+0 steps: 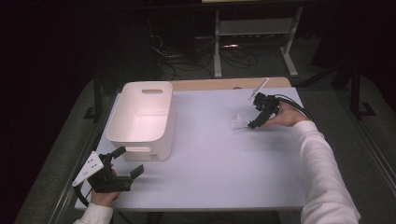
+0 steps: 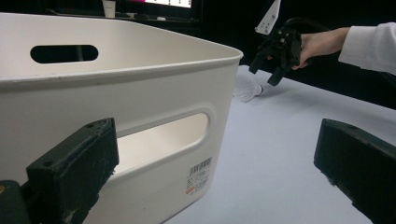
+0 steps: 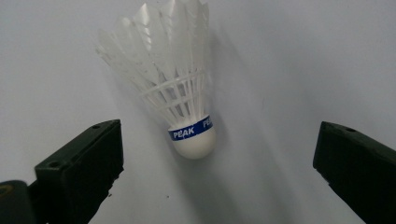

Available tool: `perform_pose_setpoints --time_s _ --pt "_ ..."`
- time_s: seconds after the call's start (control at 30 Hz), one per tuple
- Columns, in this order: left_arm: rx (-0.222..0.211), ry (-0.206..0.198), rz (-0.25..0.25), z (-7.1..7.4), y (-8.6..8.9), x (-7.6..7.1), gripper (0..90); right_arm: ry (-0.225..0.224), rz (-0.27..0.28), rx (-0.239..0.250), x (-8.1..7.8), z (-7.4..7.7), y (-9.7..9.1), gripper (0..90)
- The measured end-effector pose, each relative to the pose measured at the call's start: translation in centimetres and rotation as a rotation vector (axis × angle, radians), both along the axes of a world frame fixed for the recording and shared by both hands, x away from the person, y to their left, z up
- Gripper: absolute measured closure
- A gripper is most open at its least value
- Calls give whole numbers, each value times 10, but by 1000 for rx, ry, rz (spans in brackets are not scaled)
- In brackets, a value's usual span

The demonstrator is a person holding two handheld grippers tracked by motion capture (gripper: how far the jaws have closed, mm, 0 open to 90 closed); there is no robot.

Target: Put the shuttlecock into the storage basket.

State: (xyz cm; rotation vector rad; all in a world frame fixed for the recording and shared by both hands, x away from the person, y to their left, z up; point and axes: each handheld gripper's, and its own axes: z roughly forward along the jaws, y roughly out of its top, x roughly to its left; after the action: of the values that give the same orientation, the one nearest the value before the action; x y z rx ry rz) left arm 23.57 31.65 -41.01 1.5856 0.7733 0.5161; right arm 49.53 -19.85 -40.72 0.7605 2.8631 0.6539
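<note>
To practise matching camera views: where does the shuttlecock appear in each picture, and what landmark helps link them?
High view: shuttlecock right of centre, at the right gripper.
Left gripper view: upper middle, past the bin corner.
Right gripper view: centre, between open jaws.
Shared landmark: the white table.

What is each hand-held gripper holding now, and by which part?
Nothing. The right hand-held gripper is open around the shuttlecock, not touching it; the left hand-held gripper is open.

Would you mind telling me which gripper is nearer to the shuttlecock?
Right. The right gripper hovers right at the shuttlecock, jaws open on either side of its cork. The left gripper sits across the table beside the white bin.
</note>
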Motion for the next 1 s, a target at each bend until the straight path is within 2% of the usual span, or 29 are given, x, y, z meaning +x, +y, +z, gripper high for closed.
perform_pose_setpoints --time_s 0.2,0.4,0.57,0.7,0.83,1.0 --pt "1 0 0 0 0 0 0 6 30 -22 2 -4 2 140" --pt "2 0 0 0 0 0 0 42 66 -48 2 -7 2 299" --pt "-2 -1 -1 0 0 0 0 23 95 -64 1 -9 4 352" --pt "2 0 -1 0 0 0 0 27 104 -69 0 -11 6 383" --pt "1 1 -1 0 0 0 0 47 119 -80 0 -13 9 464" --pt "1 0 -2 0 0 0 0 41 128 -78 0 -14 11 534"
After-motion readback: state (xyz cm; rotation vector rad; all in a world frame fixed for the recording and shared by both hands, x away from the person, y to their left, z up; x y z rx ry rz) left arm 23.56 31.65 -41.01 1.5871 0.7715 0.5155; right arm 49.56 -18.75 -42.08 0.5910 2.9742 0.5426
